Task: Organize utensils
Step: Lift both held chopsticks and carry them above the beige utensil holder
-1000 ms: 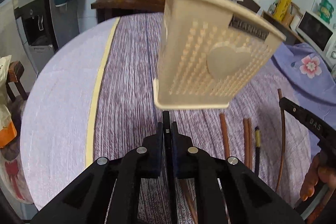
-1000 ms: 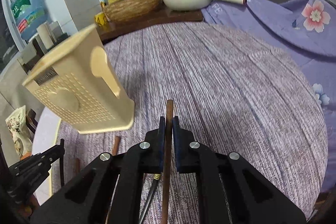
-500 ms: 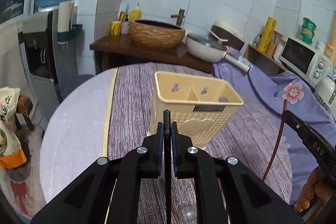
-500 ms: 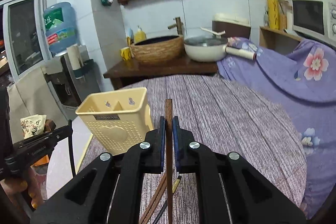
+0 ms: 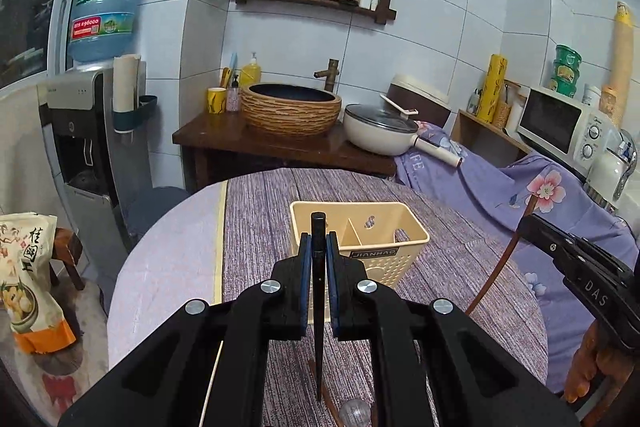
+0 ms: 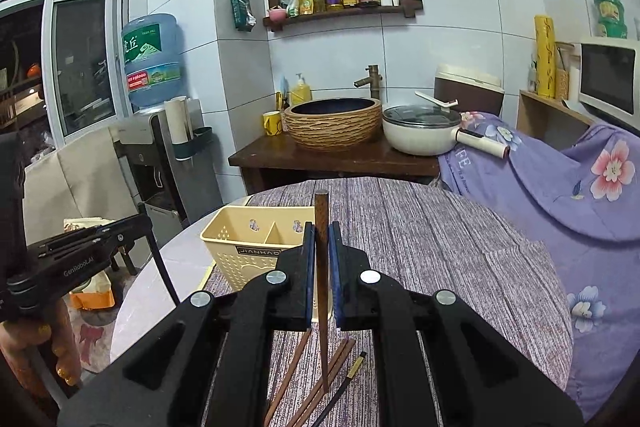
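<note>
Currently: left gripper pinches black chopstick, right gripper pinches brown chopstick; both upright, likely for dropping into holder. Cream utensil holder stands on table, just ahead. Spare chopsticks lie flat below grippers.

A woven basin, white pan and microwave stand behind.

The utensil basket bore a "JIANHAO" plate. "DAS" stood on the right gripper, "GenRobot.AI" on the left gripper. The purple cloth read "FE".
</note>
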Motion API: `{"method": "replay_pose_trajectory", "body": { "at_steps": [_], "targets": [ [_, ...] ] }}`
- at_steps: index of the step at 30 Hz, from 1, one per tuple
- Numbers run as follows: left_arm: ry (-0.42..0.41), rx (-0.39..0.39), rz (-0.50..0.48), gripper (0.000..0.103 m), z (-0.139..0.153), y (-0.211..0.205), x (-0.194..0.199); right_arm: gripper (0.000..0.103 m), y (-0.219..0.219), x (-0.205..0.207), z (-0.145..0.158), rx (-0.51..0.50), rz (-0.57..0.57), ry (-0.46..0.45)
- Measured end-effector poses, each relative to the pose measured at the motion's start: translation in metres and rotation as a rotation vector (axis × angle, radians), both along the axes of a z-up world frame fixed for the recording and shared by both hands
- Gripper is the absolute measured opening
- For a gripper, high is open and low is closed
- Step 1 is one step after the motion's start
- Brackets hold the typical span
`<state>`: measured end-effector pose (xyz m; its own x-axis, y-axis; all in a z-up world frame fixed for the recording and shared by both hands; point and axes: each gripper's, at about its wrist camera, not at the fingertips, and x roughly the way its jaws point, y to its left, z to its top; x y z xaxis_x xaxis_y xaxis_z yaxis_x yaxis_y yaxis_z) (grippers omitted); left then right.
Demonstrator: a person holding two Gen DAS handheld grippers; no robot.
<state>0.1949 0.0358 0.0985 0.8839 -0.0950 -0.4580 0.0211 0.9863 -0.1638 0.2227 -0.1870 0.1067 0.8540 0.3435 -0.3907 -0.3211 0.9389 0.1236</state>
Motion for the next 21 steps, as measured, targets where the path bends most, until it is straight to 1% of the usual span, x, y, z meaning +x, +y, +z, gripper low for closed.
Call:
{"method": "replay_pose_trajectory", "body": {
  "at_steps": [6, 13, 15, 17, 19, 21],
  "targets": [
    [-0.018, 0.001, -0.006, 0.007, 0.014, 0.004, -0.005, 0.008, 0.003, 0.003, 0.013, 0.022, 0.031, 0.006],
    [-0.045, 0.003, -0.025, 0.007, 0.039, 0.001, -0.005, 0.008, 0.009, 0.011, 0.039, 0.049, 0.072, 0.015],
    [-0.056, -0.007, -0.041, 0.007, 0.050, 0.000, -0.004, 0.008, 0.010, 0.012, 0.050, 0.058, 0.080, 0.004],
    [-0.074, -0.016, -0.054, 0.007, 0.065, -0.001, -0.005, 0.008, 0.014, 0.014, 0.071, 0.067, 0.091, -0.024],
    [-0.106, -0.022, -0.062, 0.007, 0.085, -0.002, -0.005, 0.008, 0.016, 0.018, 0.090, 0.084, 0.096, -0.044],
    [-0.156, -0.016, -0.048, 0.007, 0.109, -0.003, -0.005, 0.008, 0.017, 0.023, 0.109, 0.107, 0.098, -0.062]
  ]
}}
